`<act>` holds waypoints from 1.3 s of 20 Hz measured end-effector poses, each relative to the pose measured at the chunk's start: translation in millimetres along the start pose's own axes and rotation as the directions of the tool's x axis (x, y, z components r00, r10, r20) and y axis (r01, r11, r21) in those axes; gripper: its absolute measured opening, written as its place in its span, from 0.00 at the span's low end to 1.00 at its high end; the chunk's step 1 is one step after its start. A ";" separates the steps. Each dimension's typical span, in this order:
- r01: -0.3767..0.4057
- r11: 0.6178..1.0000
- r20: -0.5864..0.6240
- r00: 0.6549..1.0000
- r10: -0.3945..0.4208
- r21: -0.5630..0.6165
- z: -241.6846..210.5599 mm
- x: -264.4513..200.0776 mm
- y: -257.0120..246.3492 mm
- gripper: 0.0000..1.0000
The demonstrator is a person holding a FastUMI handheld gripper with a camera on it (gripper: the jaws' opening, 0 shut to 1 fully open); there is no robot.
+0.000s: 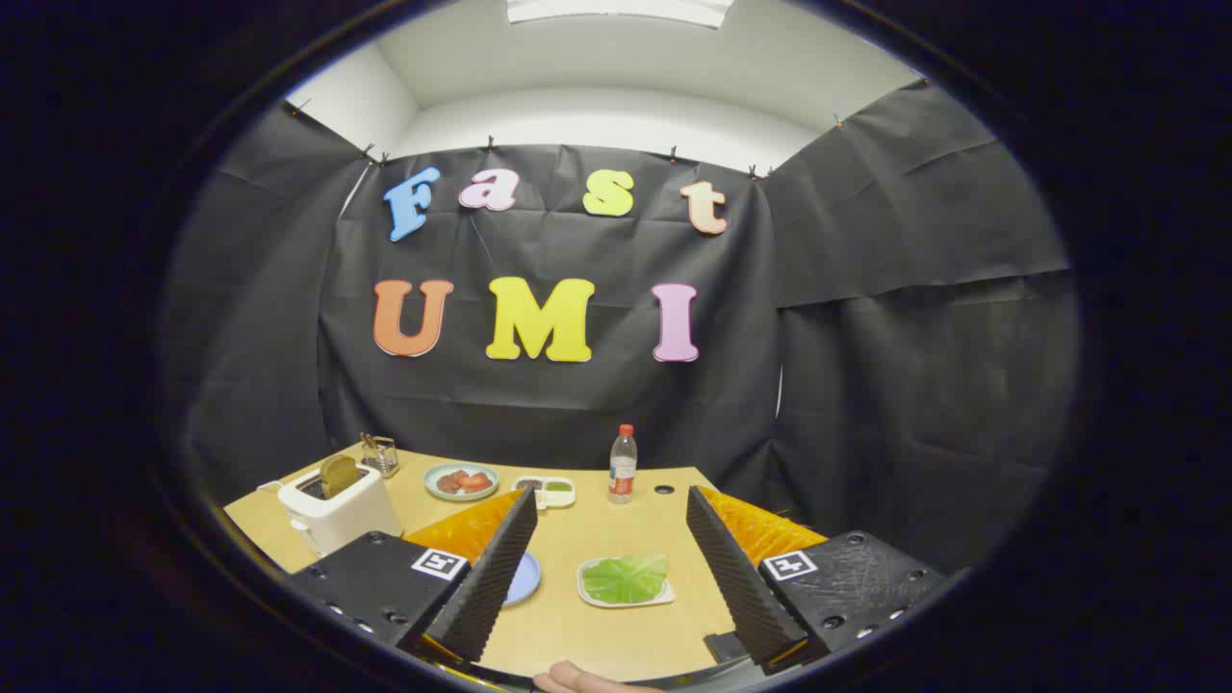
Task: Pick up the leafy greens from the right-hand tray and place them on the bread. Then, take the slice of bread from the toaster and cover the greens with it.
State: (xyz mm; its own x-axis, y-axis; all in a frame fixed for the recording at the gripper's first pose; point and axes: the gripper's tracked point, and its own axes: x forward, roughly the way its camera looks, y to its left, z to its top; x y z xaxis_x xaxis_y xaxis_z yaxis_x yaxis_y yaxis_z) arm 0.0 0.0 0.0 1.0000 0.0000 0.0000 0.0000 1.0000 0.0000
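Note:
The leafy greens [624,578] lie on a small white tray [589,596] on the wooden table, between my two fingers and a little ahead of them. My gripper [609,505] is open and holds nothing. A blue plate [525,577] peeks out from behind the left finger; what lies on it is hidden. A white toaster [339,504] stands at the table's left side with a slice of bread [339,474] sticking up from its slot.
At the back of the table stand a water bottle [623,466], a small white dish [545,492] with sauces, a round plate [462,481] with red food, and a wire rack [381,454]. A fingertip [568,680] shows at the near edge.

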 end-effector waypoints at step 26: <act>0.042 0.996 -0.118 0.992 -0.052 -0.082 -108.3 137.5 -12.0 0.95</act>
State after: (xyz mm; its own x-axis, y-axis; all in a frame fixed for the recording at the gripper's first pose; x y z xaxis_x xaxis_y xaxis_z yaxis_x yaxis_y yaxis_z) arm 137.5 -12.0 -108.3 0.9917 -0.0518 -0.1176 0.0423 0.9957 -0.0823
